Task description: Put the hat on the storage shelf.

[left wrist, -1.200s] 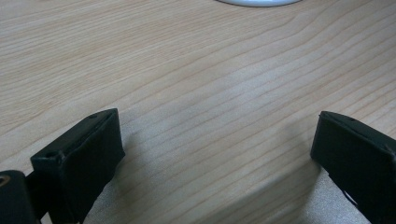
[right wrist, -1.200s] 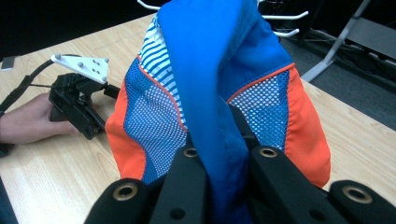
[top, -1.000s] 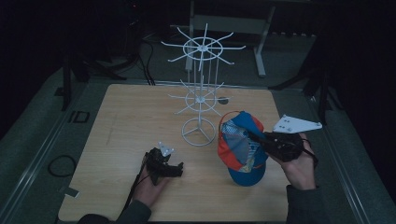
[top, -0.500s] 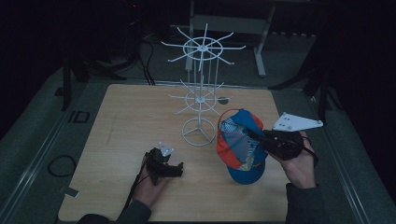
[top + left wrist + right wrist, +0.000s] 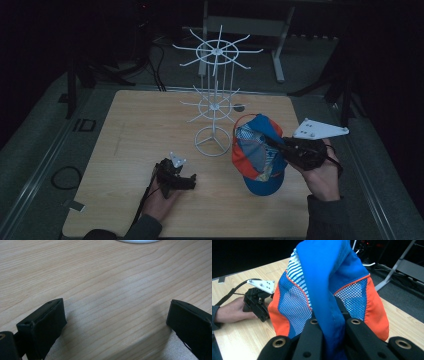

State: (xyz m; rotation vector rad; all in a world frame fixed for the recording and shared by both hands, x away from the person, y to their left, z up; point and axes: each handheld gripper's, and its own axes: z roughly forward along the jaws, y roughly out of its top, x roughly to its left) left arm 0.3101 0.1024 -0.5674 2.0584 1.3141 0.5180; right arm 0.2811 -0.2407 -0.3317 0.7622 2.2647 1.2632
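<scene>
While clamping the cap (image 5: 257,155) beside the white rack (image 5: 214,107), the right gripper (image 5: 280,148) is needing a steady lift; the left gripper (image 5: 181,181) is resting wide on the counter (image 5: 130,130).

Your left gripper (image 5: 176,176) rests on worktop (image 5: 135,130) near its front edge, left of centre, jaws apart, nothing between them. Your right gripper (image 5: 280,148) holds blue-and-orange mesh cap (image 5: 256,152) above worktop's right half, jaws closed on cap fabric; grey three-cornered plate on top. White wire display stand (image 5: 214,100) upright at worktop centre, round base just left of cap. Dark floor and cables beyond far edge.
</scene>
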